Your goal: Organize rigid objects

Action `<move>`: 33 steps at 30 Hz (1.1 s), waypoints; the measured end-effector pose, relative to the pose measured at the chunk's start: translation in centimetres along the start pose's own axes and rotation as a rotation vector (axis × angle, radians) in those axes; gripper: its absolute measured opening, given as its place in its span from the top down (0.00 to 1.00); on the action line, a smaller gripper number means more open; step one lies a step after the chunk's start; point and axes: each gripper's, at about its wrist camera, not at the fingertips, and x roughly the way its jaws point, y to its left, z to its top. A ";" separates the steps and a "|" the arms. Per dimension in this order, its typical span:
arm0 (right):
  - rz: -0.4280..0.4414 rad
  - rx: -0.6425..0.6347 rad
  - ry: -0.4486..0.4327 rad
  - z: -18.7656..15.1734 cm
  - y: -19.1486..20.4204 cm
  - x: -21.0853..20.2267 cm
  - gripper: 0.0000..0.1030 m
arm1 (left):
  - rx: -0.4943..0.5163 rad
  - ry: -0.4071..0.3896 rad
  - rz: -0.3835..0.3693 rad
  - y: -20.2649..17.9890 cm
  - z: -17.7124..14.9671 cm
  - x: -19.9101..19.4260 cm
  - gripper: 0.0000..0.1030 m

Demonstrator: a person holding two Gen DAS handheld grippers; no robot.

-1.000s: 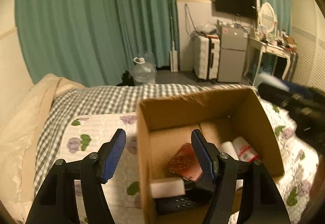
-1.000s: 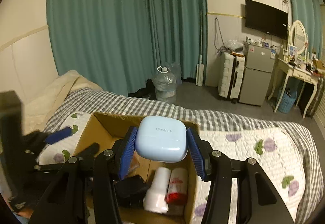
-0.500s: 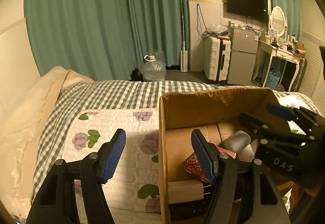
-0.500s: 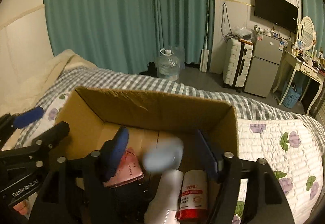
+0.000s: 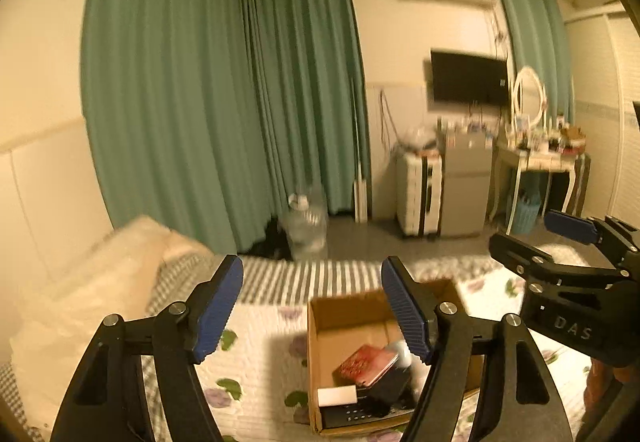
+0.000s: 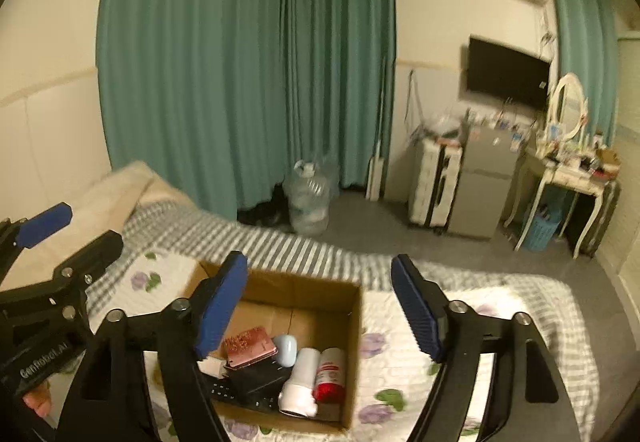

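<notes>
An open cardboard box (image 6: 352,326) sits on the quilted bed below both grippers. In it lie a light blue earbud case (image 6: 286,350), a pink card holder (image 6: 250,346), a white bottle (image 6: 301,382), a red-capped bottle (image 6: 330,374), a black remote (image 6: 224,390) and a white block (image 5: 337,396). My right gripper (image 6: 320,308) is open and empty, raised above the box. My left gripper (image 5: 312,310) is open and empty, raised above the box's (image 5: 316,362) left side. Each gripper shows in the other's view, the right one (image 5: 560,238) and the left one (image 6: 60,234).
The bed has a floral quilt (image 6: 472,326) and a checked blanket (image 6: 280,246). A cream pillow (image 5: 100,290) lies at the left. Beyond the bed stand a water jug (image 6: 308,201), a suitcase (image 6: 434,181), a small fridge (image 6: 484,185) and a dressing table (image 6: 568,177).
My right gripper opened and let the light blue earbud case drop into the box. Both grippers then rose well above the box.
</notes>
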 end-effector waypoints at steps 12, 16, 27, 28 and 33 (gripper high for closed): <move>-0.082 -0.021 -0.144 0.0 0.3 -13.0 0.00 | 0.004 -0.108 -0.004 1.3 -0.4 -9.9 0.21; -0.065 0.029 -0.119 -3.1 -0.1 -13.1 0.00 | 0.035 -0.087 -0.009 0.7 -3.0 -9.9 0.21; -0.056 0.080 -0.024 -11.5 -0.1 -7.0 0.00 | 0.013 0.062 0.013 0.1 -11.4 -5.3 0.21; -0.062 0.076 -0.011 -12.0 -0.1 -6.5 0.00 | 0.017 0.063 0.020 0.0 -11.8 -5.1 0.21; -0.071 0.077 0.011 -12.9 -0.2 -5.4 0.00 | 0.005 0.090 0.013 -0.1 -12.9 -4.4 0.21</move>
